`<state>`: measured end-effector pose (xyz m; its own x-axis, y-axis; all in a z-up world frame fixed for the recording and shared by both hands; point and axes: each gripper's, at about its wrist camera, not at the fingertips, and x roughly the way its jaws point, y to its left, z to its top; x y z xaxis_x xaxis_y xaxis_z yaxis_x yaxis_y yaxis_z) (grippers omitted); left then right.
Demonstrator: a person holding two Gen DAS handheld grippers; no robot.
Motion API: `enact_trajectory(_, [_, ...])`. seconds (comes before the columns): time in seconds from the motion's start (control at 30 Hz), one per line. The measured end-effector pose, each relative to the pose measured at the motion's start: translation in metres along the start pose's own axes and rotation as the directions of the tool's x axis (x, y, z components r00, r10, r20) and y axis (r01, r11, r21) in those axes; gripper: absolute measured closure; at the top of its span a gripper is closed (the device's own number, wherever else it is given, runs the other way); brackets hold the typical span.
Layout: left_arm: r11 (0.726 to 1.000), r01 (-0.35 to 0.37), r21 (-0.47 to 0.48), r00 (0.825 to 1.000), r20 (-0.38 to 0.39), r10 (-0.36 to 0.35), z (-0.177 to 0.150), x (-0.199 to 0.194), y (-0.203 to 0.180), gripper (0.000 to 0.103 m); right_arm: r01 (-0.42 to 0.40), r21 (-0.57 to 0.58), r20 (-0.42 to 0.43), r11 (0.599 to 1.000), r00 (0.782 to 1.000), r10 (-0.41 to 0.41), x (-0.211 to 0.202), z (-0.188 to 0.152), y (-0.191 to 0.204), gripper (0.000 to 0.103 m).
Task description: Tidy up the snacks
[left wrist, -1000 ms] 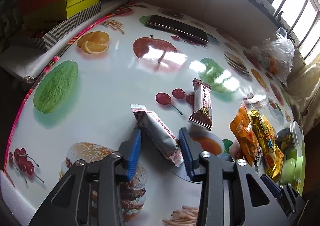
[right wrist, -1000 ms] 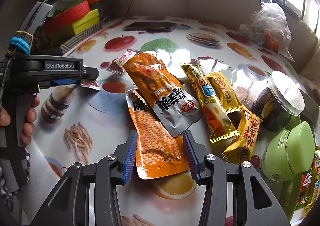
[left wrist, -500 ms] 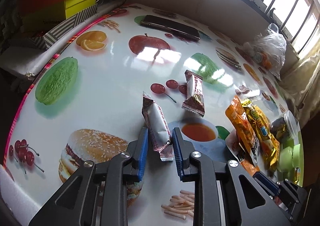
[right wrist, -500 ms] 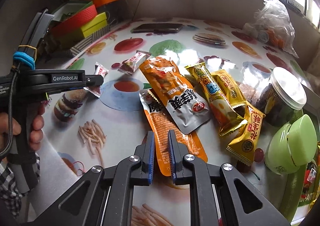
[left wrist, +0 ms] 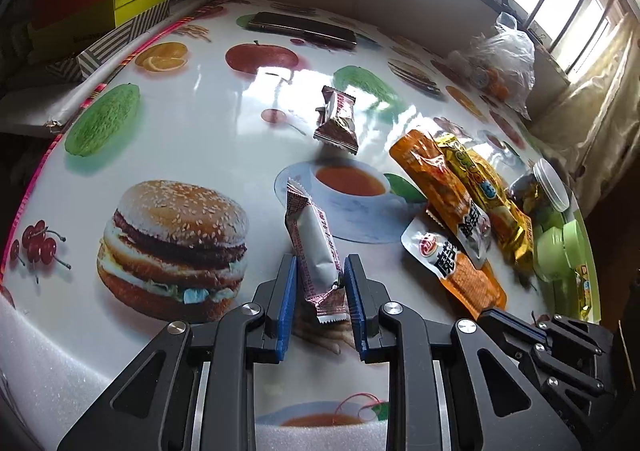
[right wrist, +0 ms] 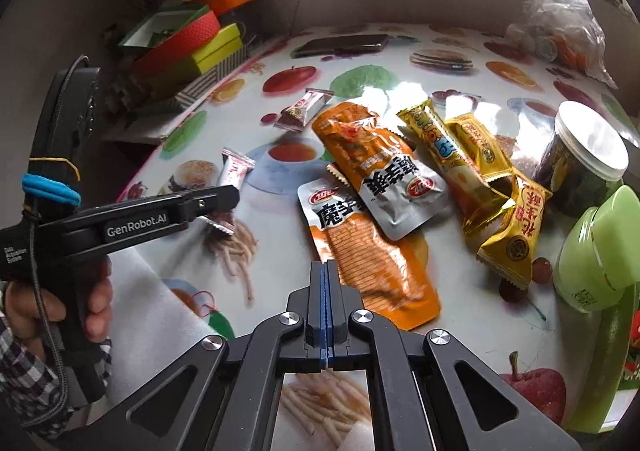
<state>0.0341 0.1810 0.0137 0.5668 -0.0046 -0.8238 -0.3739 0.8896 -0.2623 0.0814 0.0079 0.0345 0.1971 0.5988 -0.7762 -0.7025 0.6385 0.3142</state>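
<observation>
**A:** So what's new up close? The left tool (left wrist: 320, 291) has clamped onto the white wafer bar (left wrist: 314, 247) and lifted it. A second ago that bar was flat on the counter (left wrist: 192, 123) with the tool wide around it. Now its blue pads pinch the lower half and the bar sticks up, clear of the surface.

**B:** Yep. And the right tool (right wrist: 325, 305) has gone from wide open around the orange ribbed pouch (right wrist: 372, 263) to fully closed. Pads are touching, nothing between them, just hovering near the pouch's near end.

**A:** So it didn't grab the pouch?

**B:** Looks like no, the pouch lies flat. Just beyond it sits the grey-and-orange pouch (right wrist: 384, 167), with the yellow bars (right wrist: 468, 155) to the right.

**A:** The brown wafer bar (left wrist: 338, 119) is alone further out, past the teacup print.

**B:** My guess: the lifted bar goes to join one of those groups. One snack in hand, the rest unsorted.
</observation>
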Motion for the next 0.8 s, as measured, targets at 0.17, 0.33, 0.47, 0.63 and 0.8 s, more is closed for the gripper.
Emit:
enact_trajectory(0.17, [1.000,0.009,0.004,1.000,-0.006,-0.009,-0.005,-0.002,-0.003,0.078,0.054,-0.008,0.040,0.999,0.998,-0.054,-0.009,0.001,-0.002,0.093])
enact_trajectory(0.33, [1.000,0.008,-0.005,1.000,-0.011,-0.008,-0.004,0.000,-0.001,0.075,0.190,-0.072,0.047,0.979,0.981,-0.187,-0.003,0.007,-0.008,0.055])
enact_trajectory(0.47, [1.000,-0.008,-0.001,1.000,-0.013,0.008,-0.004,0.001,-0.001,0.068,0.152,-0.047,-0.016,0.987,0.988,-0.153,0.012,0.009,-0.019,0.045])
enact_trajectory(0.63, [1.000,-0.014,0.015,1.000,-0.013,0.014,-0.001,0.003,-0.003,0.059,0.148,-0.155,-0.041,0.977,0.987,-0.156,0.023,0.011,-0.003,0.036])
enact_trajectory(0.8, [1.000,-0.012,0.008,1.000,-0.009,0.012,0.000,0.004,-0.001,0.059,0.217,-0.179,-0.025,0.960,0.974,-0.225,0.030,0.013,0.005,0.036])
